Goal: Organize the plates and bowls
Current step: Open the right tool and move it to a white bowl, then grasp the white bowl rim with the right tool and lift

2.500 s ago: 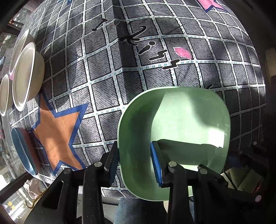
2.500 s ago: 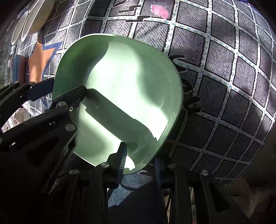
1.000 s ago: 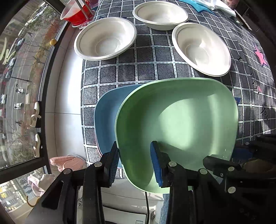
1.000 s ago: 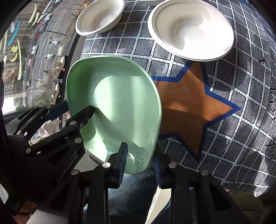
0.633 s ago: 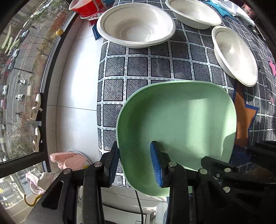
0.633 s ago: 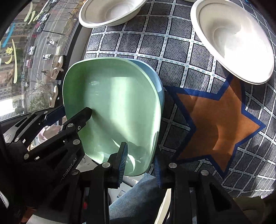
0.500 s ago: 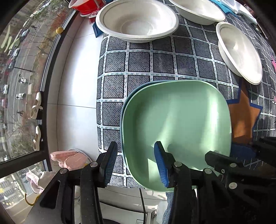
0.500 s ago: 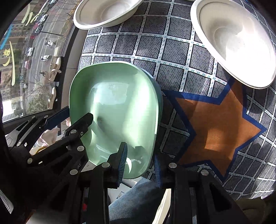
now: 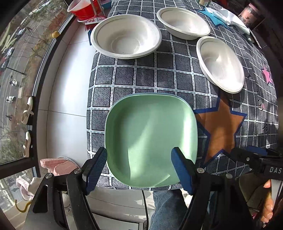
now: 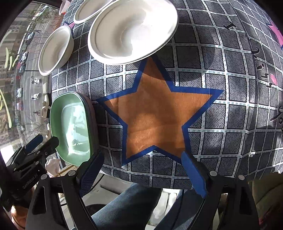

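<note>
A green square plate (image 9: pixel 150 139) lies nested on a blue plate, of which only a thin rim (image 9: pixel 123 97) shows, near the table's front left corner. My left gripper (image 9: pixel 139 152) points straight down over the plate's near edge. Its jaws are opening, with the edge between the blue pads and neither pad pressing on it. My right gripper (image 10: pixel 142 154) is also opening and holds nothing. It hangs over the orange star (image 10: pixel 155 113), to the right of the green plate (image 10: pixel 70 127). Three white bowls (image 9: pixel 125 35) (image 9: pixel 184 23) (image 9: pixel 221 65) stand farther back.
The checked tablecloth (image 9: pixel 138 77) ends just before the plates, with white floor and a window to the left. A red container (image 9: pixel 83 8), a white cloth (image 9: pixel 233 19) and a jar (image 9: pixel 247 14) sit at the far end. A person's jeans leg (image 9: pixel 166 203) is below the edge.
The green plate, held by both grippers, came down onto the blue plate. Both grippers let go and spread their jaws. The right one swung away to the right, over the star.
</note>
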`<state>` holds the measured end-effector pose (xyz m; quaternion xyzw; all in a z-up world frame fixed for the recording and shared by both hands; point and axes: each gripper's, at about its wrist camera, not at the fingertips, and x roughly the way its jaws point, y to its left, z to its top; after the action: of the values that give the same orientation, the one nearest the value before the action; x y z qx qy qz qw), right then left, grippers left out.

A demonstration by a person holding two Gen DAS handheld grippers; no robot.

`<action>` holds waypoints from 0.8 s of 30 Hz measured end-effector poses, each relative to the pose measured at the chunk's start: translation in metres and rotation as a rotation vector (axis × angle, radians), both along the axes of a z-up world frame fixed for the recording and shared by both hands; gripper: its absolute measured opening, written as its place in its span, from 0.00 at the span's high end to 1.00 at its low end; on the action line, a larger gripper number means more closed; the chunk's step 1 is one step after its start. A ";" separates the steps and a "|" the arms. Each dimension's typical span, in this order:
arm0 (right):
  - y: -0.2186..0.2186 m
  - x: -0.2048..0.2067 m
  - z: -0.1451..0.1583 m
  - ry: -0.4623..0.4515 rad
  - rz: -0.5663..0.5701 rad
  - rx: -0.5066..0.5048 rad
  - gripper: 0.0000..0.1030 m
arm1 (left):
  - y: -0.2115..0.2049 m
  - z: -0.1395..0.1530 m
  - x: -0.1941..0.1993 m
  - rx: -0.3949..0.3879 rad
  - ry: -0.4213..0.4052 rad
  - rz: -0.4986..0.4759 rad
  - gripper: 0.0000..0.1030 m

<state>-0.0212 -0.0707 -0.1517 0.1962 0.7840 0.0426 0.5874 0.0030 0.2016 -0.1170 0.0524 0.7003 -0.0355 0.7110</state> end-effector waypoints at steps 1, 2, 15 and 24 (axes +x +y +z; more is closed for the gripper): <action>-0.009 -0.006 -0.001 0.012 -0.026 -0.006 0.13 | -0.008 0.003 0.002 -0.018 0.001 -0.013 0.24; -0.019 -0.011 -0.002 0.023 -0.051 -0.013 0.13 | -0.015 0.005 0.003 -0.032 0.000 -0.025 0.24; -0.074 0.073 0.012 -0.071 -0.065 -0.067 0.13 | -0.085 0.006 0.078 0.002 -0.061 0.006 0.24; -0.066 0.157 -0.008 -0.116 0.041 -0.066 0.13 | -0.097 -0.034 0.125 0.036 -0.005 0.145 0.24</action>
<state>0.1357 -0.1363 -0.1594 0.1577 0.7533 0.0402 0.6372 0.1281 0.1049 -0.1508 0.0144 0.7008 0.0288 0.7126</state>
